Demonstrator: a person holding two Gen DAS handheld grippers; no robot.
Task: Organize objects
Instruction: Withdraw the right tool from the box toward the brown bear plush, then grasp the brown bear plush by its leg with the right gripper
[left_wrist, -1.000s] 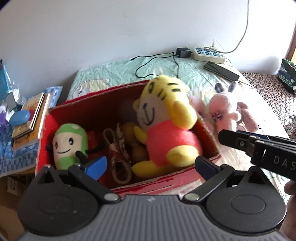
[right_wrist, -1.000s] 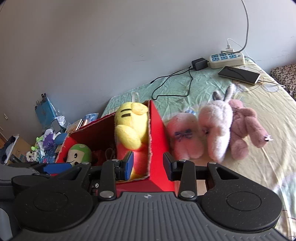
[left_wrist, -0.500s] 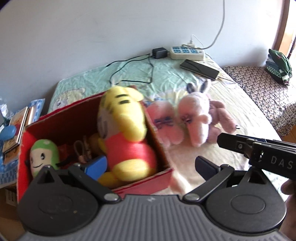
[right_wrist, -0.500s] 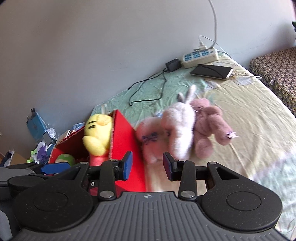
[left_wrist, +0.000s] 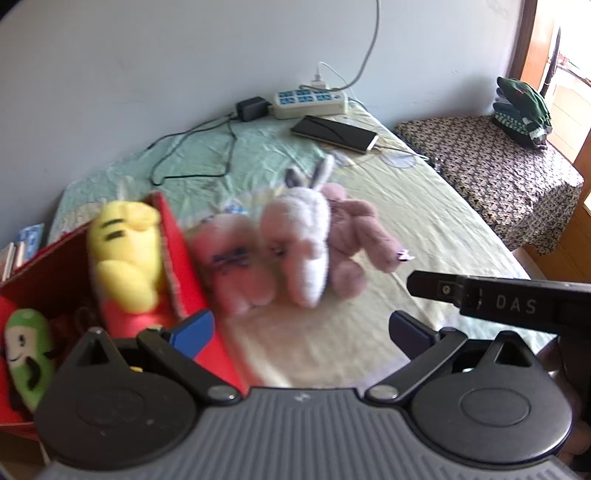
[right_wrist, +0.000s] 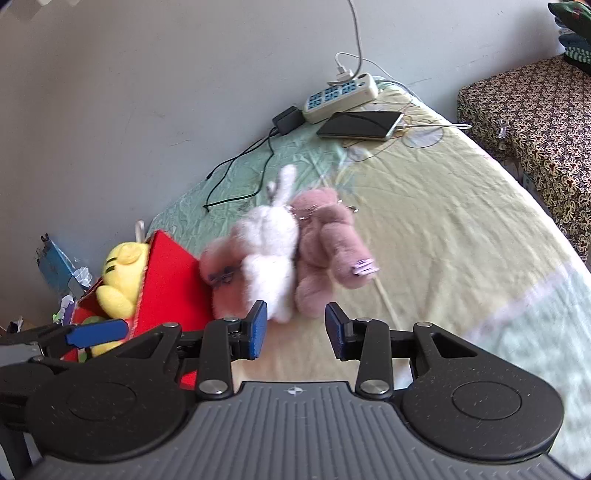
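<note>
Pink plush toys (right_wrist: 280, 254) lie mid-bed (right_wrist: 443, 229), touching the red box (right_wrist: 166, 280) at its left edge; both the left hand-held gripper (left_wrist: 299, 328) and right hand-held gripper (right_wrist: 295, 328) gape empty.
</note>
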